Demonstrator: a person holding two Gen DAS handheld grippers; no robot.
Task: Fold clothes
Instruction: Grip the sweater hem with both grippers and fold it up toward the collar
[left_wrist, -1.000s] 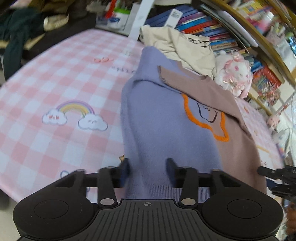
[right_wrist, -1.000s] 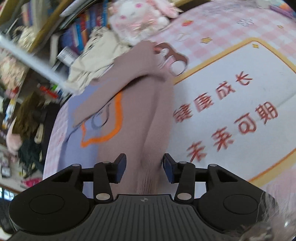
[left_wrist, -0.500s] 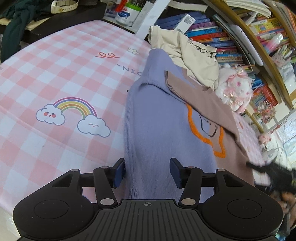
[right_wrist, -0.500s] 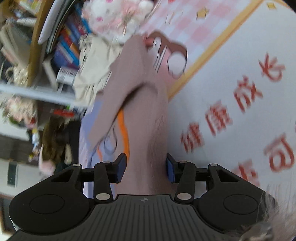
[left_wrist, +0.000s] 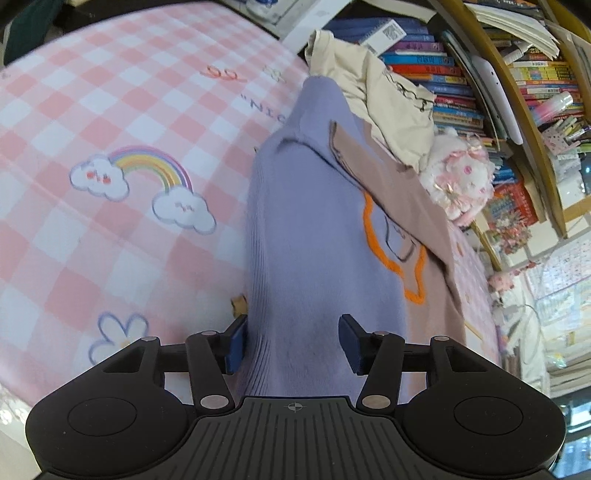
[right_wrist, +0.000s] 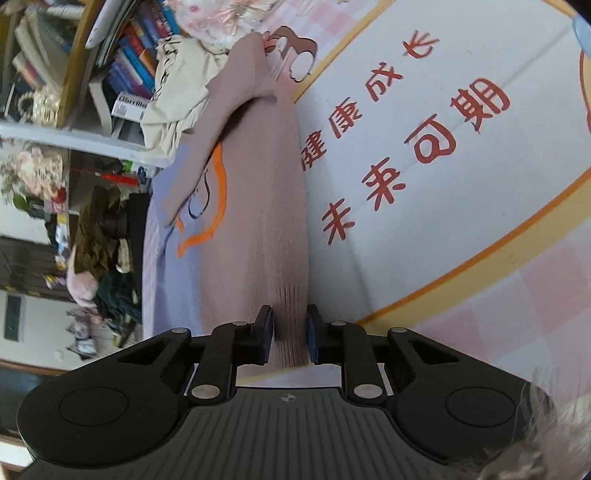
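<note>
A two-tone knit sweater, lilac on one side (left_wrist: 314, 236) and dusty pink on the other (right_wrist: 258, 206), with an orange outline motif, lies stretched on the pink checked mat (left_wrist: 74, 229). My left gripper (left_wrist: 293, 341) is open, its jaws standing on either side of the lilac hem. My right gripper (right_wrist: 290, 334) is shut on the ribbed pink hem. The sweater runs away from both grippers toward the bookshelf.
A cream garment (left_wrist: 384, 99) and a white plush toy (left_wrist: 461, 177) lie at the sweater's far end against a bookshelf (left_wrist: 461, 74). The mat has a white panel with red characters (right_wrist: 424, 147). Dark clothes are heaped beyond the mat's edge (right_wrist: 99, 236).
My right gripper has closed its jaws onto the pink hem. My left gripper has opened wider and moved in along the lilac hem.
</note>
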